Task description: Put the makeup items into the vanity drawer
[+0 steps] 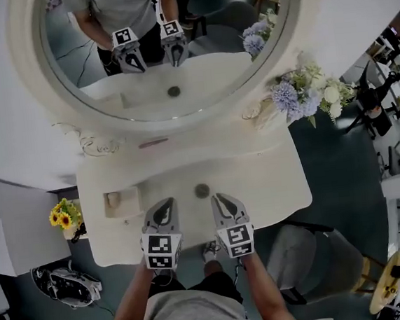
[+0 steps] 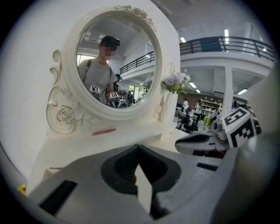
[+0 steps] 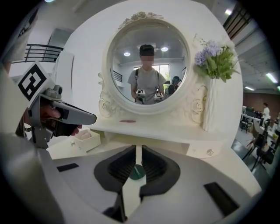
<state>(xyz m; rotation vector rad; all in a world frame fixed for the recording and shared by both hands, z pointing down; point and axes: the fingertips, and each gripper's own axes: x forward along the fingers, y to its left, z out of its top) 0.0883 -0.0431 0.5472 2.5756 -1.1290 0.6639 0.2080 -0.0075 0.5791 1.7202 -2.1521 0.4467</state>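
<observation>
Grippers hang low over the front edge of the vanity top (image 1: 273, 184). Left gripper (image 1: 166, 204) is clenched tip to tip, nothing in it. Right gripper (image 1: 218, 199) is closed to a thin slit, also empty. Round dark-green item (image 1: 201, 190) lies mid-top just ahead of the right tips, probably not touching. Pink stick (image 1: 153, 143) is on the shelf under the mirror (image 1: 168, 53). Small drawer (image 1: 121, 200) stands open near the left edge.
</observation>
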